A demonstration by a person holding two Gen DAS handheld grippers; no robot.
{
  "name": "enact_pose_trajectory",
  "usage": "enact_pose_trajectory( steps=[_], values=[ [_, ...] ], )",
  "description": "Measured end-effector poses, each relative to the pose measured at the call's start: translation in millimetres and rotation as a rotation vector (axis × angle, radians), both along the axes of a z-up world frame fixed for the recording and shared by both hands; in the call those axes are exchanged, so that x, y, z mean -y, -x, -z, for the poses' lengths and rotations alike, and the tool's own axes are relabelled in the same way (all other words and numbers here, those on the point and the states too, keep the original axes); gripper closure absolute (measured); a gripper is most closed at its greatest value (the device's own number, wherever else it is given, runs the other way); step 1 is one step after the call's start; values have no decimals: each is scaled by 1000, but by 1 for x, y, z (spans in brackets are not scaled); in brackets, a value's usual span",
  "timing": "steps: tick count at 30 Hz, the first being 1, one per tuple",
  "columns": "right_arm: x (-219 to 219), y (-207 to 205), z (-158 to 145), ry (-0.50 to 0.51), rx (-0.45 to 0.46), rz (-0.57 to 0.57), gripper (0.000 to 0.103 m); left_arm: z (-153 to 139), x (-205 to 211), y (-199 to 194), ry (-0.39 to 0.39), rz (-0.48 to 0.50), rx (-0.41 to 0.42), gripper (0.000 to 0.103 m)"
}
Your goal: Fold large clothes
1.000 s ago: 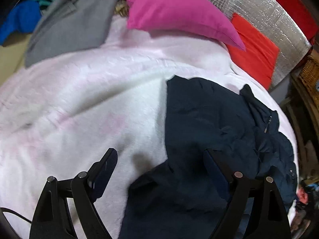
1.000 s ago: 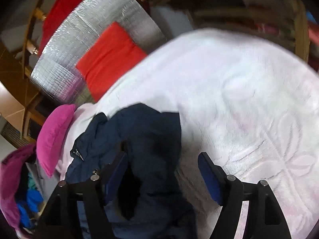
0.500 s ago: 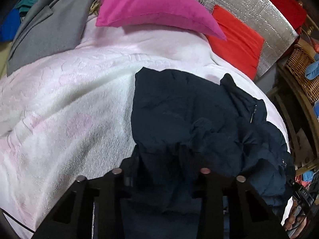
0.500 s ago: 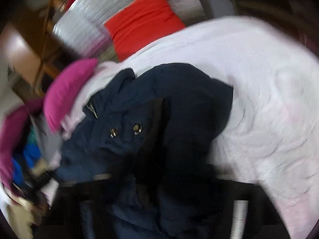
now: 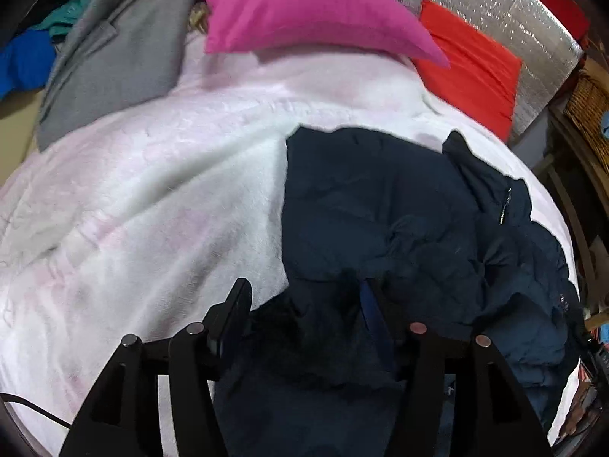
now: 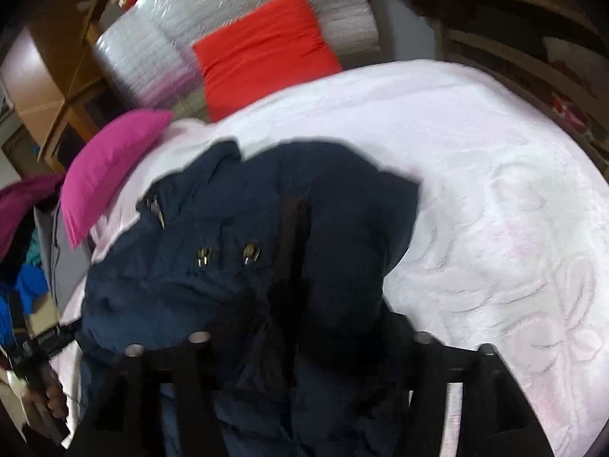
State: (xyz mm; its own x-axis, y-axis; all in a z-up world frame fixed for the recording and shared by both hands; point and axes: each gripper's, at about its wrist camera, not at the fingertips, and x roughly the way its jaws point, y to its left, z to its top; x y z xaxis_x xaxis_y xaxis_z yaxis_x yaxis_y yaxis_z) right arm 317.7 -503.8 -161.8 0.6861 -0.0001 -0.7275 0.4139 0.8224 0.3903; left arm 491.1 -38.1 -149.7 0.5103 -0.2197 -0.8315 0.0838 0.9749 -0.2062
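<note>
- A dark navy jacket [image 5: 399, 221] lies crumpled on a bed covered by a pale pink blanket [image 5: 152, 198]; in the left wrist view it takes up the near right part of the bed.
- The left gripper [image 5: 304, 304] points down at the jacket's near edge. Its jaws are spreading, with a fold of the navy cloth bunched between them; the left finger [image 5: 232, 312] stands clear of the cloth over the blanket, so nothing is pinched.
- The right gripper [image 6: 304, 342] is over the same jacket [image 6: 266, 247] from the other side. Its jaws are also spreading, and cloth is heaped up between and over the fingers; the view is blurred and the pads are hidden, so a grip cannot be made out.
- In the right wrist view two metal snaps [image 6: 228, 255] and a zip show on the jacket's upper face.
- A bright pink pillow [image 5: 304, 11] lies at the far end of the bed, with a red cushion [image 5: 472, 64] to its right against a silver quilted panel [image 5: 514, 11].
- A grey garment [image 5: 114, 57] lies at the far left, with blue and teal clothes beyond it.
</note>
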Motion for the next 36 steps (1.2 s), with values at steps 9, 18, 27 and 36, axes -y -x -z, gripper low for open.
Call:
enact_pose_trajectory(
  steps=[9,18,27,36],
  values=[
    [-10,35,-42,-144,224,-95,52,-43,21,54,18,162,170,36],
    [-54,1,24,-535,78,-162,53,-26,62,57,72,218,142,36],
    [-41,-14,56,-699,127,-14,54,-1,101,44,4,270,107,57],
    [-47,-8,21,-485,229,-3,94,-7,115,60,-65,329,147,84]
  ],
)
